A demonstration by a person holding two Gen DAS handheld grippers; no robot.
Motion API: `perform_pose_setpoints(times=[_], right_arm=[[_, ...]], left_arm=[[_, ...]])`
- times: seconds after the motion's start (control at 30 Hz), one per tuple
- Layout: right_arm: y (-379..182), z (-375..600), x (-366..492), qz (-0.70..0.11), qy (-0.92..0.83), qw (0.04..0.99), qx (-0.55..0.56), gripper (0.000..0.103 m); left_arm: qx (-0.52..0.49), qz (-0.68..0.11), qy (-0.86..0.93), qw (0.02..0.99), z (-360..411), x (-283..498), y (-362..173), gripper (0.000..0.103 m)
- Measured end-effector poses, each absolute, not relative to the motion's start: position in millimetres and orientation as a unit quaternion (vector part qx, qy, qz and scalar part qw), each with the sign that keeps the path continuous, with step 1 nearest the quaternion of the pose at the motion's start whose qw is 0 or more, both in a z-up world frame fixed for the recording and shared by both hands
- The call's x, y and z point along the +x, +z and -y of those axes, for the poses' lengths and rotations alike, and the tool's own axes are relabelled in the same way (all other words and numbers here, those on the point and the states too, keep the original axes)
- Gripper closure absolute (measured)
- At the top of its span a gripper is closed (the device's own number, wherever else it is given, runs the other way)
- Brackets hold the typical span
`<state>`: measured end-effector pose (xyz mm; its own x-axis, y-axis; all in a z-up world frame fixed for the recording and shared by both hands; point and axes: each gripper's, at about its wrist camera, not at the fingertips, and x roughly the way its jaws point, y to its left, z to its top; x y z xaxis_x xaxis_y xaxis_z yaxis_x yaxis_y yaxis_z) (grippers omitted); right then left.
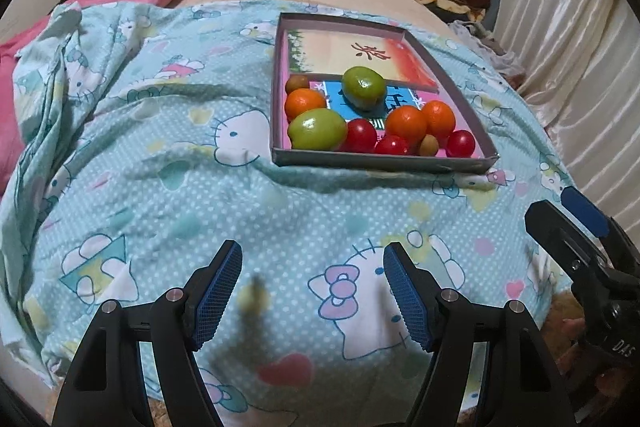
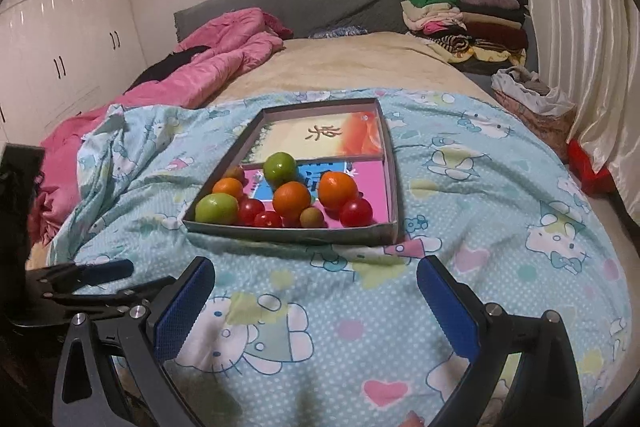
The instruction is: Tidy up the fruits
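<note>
A shallow grey cardboard box point(image 1: 380, 161) point(image 2: 288, 233) lies on a light-blue cartoon-print sheet point(image 1: 160, 167) on a bed. Its near end holds two green fruits point(image 1: 317, 129) point(image 2: 216, 209), three oranges point(image 1: 406, 125) point(image 2: 292, 199), three red tomatoes point(image 1: 360, 135) point(image 2: 356, 211) and two small brownish fruits point(image 1: 429, 145) point(image 2: 312, 217). My left gripper point(image 1: 313, 251) point(image 2: 132, 279) hovers open over the sheet, short of the box, with nothing between its blue pads. My right gripper point(image 2: 317, 267) point(image 1: 568, 215) stands wide open just before the box's near wall, also holding nothing.
A pink quilt point(image 2: 208, 63) is bunched at the left of the bed. Folded clothes point(image 2: 472, 23) are stacked at the head on the right. A bag point(image 2: 532, 99) and a white curtain point(image 2: 580, 27) line the right side, white wardrobes point(image 2: 60, 39) the left.
</note>
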<state>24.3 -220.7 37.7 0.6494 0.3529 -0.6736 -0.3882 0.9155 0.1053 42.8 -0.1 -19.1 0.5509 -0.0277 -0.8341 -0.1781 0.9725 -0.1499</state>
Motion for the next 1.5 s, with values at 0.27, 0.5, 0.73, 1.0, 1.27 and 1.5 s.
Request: perform_pose_setpoints(times=[0.27, 0.5, 0.73, 1.0, 1.27, 1.5], right_arm=[[33.6, 224.7, 27.3, -0.373, 0.201, 0.906, -0.011, 0.001], [31.7, 225.8, 28.5, -0.376, 0.195, 0.906, -0.009, 0.001], [31.4, 227.4, 28.0, -0.375, 0.193, 0.906, -0.009, 0.001], [31.5, 226.7, 27.6, -0.375, 0.193, 0.907, -0.011, 0.001], [31.1, 225.6, 27.6, -0.374, 0.195, 0.907, -0.012, 0.001], [30.9, 225.4, 27.2, -0.374, 0.195, 0.907, -0.013, 0.001]], left_arm=[[-0.109, -0.469, 0.041, 0.875, 2.4, 42.1, -17.5, 0.028], [-0.112, -0.471, 0.043, 0.874, 1.1, 42.7, -18.0, 0.028], [-0.110, -0.468, 0.044, 0.876, 1.7, 43.1, -17.6, 0.028], [-0.107, -0.468, 0.046, 0.876, 1.5, 44.0, -18.1, 0.028], [-0.107, -0.467, 0.047, 0.876, 1.6, 44.7, -17.9, 0.028], [-0.106, -0.467, 0.048, 0.877, 1.9, 44.9, -17.3, 0.028]])
